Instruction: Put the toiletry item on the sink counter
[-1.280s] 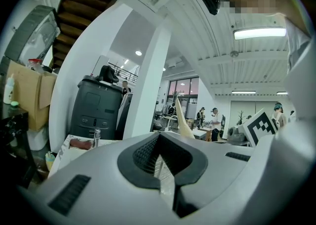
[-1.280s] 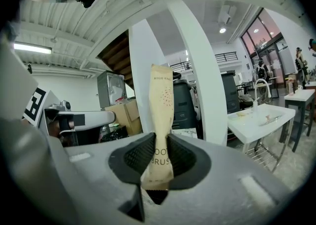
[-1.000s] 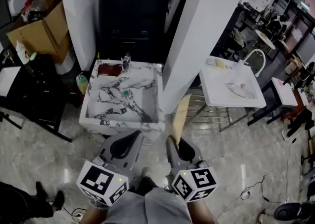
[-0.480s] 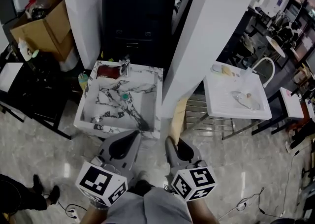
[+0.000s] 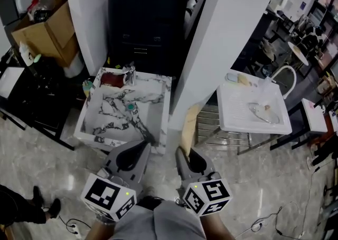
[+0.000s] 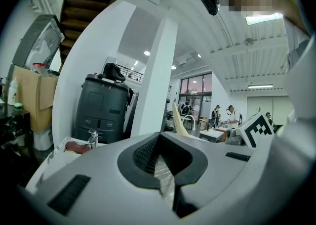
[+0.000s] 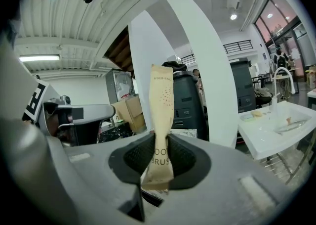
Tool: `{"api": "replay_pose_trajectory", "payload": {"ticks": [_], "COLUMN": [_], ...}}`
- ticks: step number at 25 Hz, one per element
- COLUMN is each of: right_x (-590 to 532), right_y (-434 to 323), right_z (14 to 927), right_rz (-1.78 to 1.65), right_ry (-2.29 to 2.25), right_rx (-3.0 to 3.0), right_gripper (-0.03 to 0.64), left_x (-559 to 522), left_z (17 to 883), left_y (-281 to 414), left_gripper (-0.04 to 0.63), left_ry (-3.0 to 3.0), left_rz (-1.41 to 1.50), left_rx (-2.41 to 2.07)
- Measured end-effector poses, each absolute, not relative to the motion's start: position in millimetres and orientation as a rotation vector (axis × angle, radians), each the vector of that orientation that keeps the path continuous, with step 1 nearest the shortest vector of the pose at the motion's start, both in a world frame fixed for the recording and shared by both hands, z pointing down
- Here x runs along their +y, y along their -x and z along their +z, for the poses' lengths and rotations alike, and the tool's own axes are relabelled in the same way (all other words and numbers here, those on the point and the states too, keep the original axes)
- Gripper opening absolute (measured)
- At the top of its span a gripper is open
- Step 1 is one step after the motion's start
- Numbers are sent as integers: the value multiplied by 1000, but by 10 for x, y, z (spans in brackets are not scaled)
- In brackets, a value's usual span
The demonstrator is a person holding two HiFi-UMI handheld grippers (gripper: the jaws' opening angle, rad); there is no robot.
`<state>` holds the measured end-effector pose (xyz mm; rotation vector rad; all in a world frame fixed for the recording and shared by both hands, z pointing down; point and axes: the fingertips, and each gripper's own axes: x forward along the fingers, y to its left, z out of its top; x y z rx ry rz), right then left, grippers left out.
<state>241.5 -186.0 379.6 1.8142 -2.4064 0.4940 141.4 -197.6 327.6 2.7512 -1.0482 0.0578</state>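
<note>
A tall beige paper toothbrush pack (image 7: pixel 161 105) stands upright between the pads of my right gripper (image 7: pixel 160 160), which is shut on its lower end. In the head view the pack (image 5: pixel 188 125) rises from the right gripper (image 5: pixel 182 152) near the foot of a white pillar. The marble-patterned sink (image 5: pixel 167 108) stands ahead to the left, with a chrome faucet (image 5: pixel 129 73) and a red item (image 5: pixel 110 78) on its back ledge. My left gripper (image 5: pixel 142 147) hovers just short of the sink's front edge, shut with nothing in it. In the left gripper view (image 6: pixel 160 164) the sink corner (image 6: pixel 61 146) lies low at the left.
A white pillar (image 5: pixel 211 49) rises between the marble sink and a white basin on a metal frame (image 5: pixel 252 123) at the right. A black cabinet (image 5: pixel 148 12) stands behind the sink. A cardboard box (image 5: pixel 45 22), a black table (image 5: pixel 31 94) and a green bottle (image 5: pixel 87 87) are at the left.
The marble sink has slid left and lower in the head view as both grippers advanced toward it. The right gripper still holds the pack; the left stays shut.
</note>
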Motion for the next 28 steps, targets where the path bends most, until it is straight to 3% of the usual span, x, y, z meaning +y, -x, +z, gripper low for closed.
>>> {"api": "replay_pose_trajectory", "payload": {"ticks": [28], "right_x": [-2078], "right_y": [-2439], "right_z": [3843], "right_rz": [525], "right_ry": [-1862], "right_rx": [-2338], "right_gripper": [75], "left_x": [-2176], "left_z": [3286], "left_y": [-1378], "left_gripper": [5], "left_ry": [-2756], "left_rz": [118], "left_rx": [-975]}}
